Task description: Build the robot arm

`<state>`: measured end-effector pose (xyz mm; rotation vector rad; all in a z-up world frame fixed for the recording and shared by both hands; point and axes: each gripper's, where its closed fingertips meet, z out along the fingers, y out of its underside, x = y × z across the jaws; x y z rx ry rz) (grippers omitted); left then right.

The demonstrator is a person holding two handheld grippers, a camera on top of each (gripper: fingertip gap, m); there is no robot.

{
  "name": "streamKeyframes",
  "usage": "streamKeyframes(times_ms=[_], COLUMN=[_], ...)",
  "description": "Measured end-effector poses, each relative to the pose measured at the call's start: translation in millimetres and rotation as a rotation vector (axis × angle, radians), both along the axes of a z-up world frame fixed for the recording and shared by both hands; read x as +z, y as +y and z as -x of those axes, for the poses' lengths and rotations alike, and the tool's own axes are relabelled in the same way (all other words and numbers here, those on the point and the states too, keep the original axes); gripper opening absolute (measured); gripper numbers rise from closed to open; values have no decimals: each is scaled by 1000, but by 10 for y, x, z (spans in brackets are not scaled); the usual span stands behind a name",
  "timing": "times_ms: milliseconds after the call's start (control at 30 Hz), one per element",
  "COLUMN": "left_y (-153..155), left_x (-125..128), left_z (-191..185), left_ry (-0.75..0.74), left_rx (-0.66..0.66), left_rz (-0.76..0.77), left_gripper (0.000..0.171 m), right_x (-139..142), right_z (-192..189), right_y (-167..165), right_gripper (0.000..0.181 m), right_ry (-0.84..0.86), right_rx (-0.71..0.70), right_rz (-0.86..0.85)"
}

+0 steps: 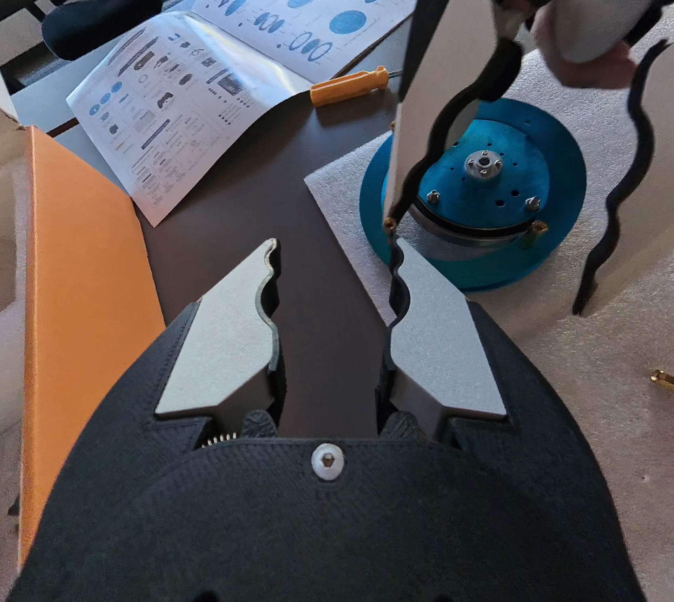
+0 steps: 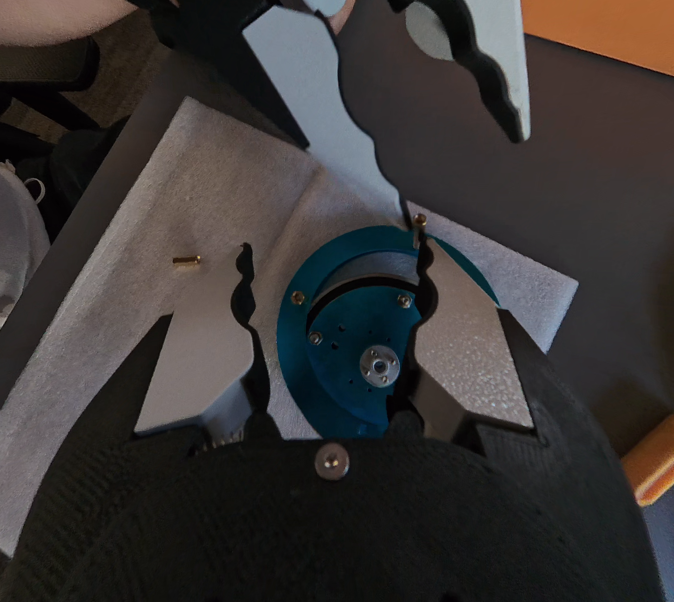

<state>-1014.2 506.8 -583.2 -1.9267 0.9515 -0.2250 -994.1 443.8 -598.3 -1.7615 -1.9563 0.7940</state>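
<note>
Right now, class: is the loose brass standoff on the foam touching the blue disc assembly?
Apart. The right wrist view shows bare foam sheet between the brass standoff and the blue disc assembly.

Soft daylight glares off the open booklet (image 1: 204, 81); wide-angle lenses bend the edges, and the hand (image 1: 583, 48) at upper right blurs.

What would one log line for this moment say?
left gripper: open, fingertip at brass standoff | right gripper: open, straddling blue disc assembly | foam sheet: beneath assembly
</note>
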Motion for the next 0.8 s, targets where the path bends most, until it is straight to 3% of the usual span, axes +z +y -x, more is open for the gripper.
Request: streamKeyframes(times_ms=[100, 467, 533, 800], left_y=[15, 16, 46, -8], left_x=[-36, 16, 12, -21], left_z=[118, 1, 94, 6], left_ry=[42, 1, 15, 24], left_rx=[17, -13, 11, -16], left_rz=[4, 13, -1, -2], left_gripper=[58, 62, 56, 56], right_x=[66, 63, 77, 82], right_z=[-74, 6, -73, 96], right_y=[3, -4, -34, 82], right_gripper=[82, 89, 77, 84], right_ry=[14, 17, 5, 36], right_rx=[-5, -2, 5, -26], right_rz=[-4, -15, 4, -6])
